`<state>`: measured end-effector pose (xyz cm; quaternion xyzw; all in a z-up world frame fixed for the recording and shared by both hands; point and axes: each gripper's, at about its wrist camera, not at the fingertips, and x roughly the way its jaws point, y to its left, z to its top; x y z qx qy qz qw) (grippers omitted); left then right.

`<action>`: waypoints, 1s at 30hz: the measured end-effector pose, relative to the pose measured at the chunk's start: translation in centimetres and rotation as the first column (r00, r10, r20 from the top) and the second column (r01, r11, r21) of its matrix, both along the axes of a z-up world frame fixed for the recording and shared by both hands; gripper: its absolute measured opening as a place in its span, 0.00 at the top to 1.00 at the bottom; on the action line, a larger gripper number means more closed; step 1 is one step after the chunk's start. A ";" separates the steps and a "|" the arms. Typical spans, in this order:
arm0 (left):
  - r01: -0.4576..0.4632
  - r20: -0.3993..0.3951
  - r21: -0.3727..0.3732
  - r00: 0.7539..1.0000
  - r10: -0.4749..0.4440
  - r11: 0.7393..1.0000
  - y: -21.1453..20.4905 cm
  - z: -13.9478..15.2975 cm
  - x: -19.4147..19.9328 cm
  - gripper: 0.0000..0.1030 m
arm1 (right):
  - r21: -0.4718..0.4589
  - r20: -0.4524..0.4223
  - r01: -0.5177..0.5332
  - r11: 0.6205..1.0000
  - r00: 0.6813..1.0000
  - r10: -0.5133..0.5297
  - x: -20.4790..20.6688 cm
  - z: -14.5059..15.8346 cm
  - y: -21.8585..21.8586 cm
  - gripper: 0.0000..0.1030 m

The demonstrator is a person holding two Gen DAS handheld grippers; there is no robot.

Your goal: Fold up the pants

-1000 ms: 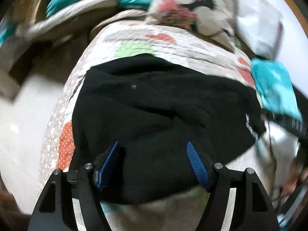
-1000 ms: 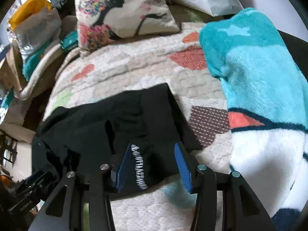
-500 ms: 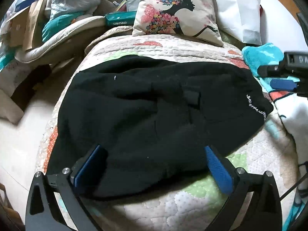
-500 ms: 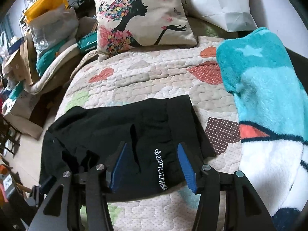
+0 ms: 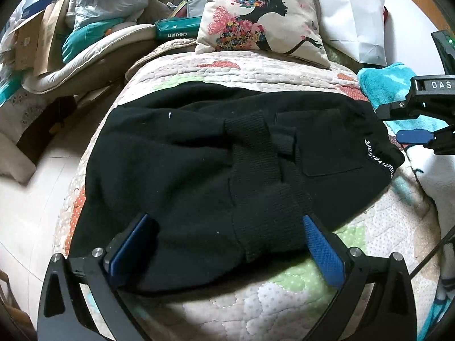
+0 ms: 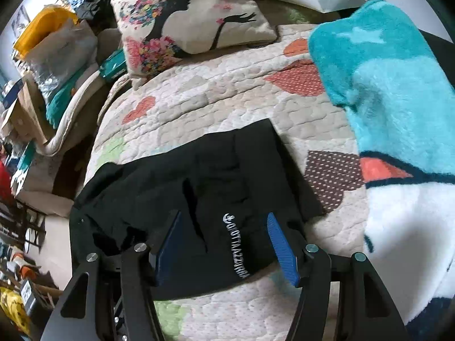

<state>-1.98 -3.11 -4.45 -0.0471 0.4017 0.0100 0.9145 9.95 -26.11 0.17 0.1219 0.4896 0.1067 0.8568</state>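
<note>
Pants lie folded on quilt; left tongs and right tongs gape apart.

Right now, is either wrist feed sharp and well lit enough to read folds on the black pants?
Left wrist view: sharp, the ribbed cuffs and pocket seam on the pants read clearly, though fisheye bends the quilt and corners go dark. Right wrist view: sharp near the white lettering, but the pants' left side sinks into shadow, and the teal blanket looks bright and slightly soft.
</note>
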 end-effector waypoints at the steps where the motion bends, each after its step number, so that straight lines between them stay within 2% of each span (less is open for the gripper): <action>1: 0.000 0.000 -0.001 1.000 0.000 1.000 0.0 0.0 0.0 0.00 | 0.008 -0.003 0.007 1.000 1.000 -0.007 0.0 0.0 -0.2 0.36; 5: 0.000 0.000 0.000 1.000 0.000 1.000 0.0 0.0 0.0 0.00 | 0.020 -0.005 0.001 1.000 1.000 -0.001 0.0 0.2 -0.1 0.36; 9: -0.001 0.000 0.000 1.000 0.001 1.000 0.0 0.0 0.0 0.00 | -0.008 0.000 -0.029 1.000 1.000 0.029 0.0 0.2 0.7 0.36; 15: -0.001 0.000 0.000 1.000 0.001 1.000 0.0 0.0 0.0 0.00 | 0.004 -0.038 -0.053 0.999 0.998 0.053 0.2 -0.6 1.3 0.35; 30: -0.002 0.001 0.001 1.000 0.002 1.000 0.1 0.1 0.0 0.00 | 0.003 -0.044 -0.053 0.999 0.998 0.053 0.3 -1.1 1.6 0.35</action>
